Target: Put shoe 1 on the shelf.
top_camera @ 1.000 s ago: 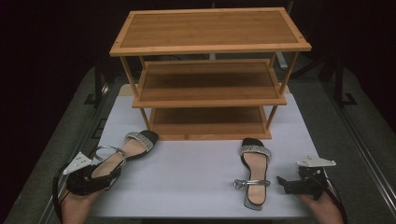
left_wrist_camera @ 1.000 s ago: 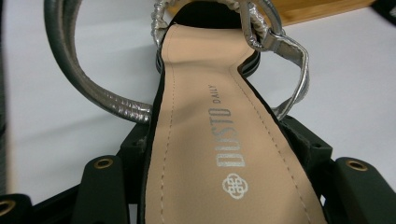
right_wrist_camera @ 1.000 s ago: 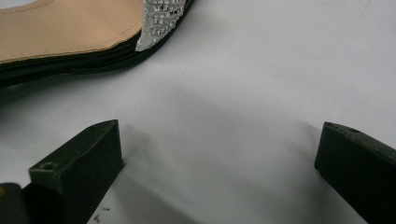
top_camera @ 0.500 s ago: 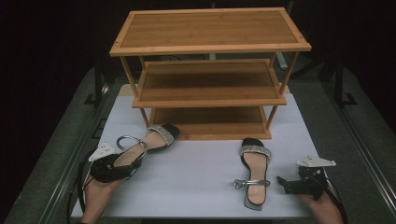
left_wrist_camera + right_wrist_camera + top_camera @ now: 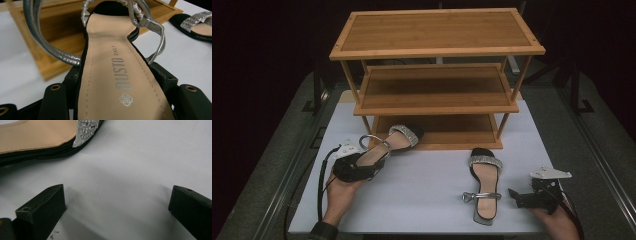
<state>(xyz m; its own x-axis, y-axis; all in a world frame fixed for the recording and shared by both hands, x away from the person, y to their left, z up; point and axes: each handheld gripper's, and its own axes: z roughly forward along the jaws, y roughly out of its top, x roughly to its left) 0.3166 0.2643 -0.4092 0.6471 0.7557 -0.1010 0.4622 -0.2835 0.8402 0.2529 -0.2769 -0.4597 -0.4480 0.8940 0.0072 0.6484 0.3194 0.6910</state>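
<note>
Black sandal [image 5: 379, 150] clamped in left hand-held gripper [image 5: 354, 167], moved closer to rack [image 5: 437, 105].

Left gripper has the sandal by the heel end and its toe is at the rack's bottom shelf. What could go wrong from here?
1. The left gripper clamps only the heel end of the held sandal, so the long toe end may sag or twist out.
2. Its loose silver ankle strap could catch on the bottom shelf edge or the rack post.
3. The right gripper, jaws open, sits close beside the second sandal and could nudge it.
</note>
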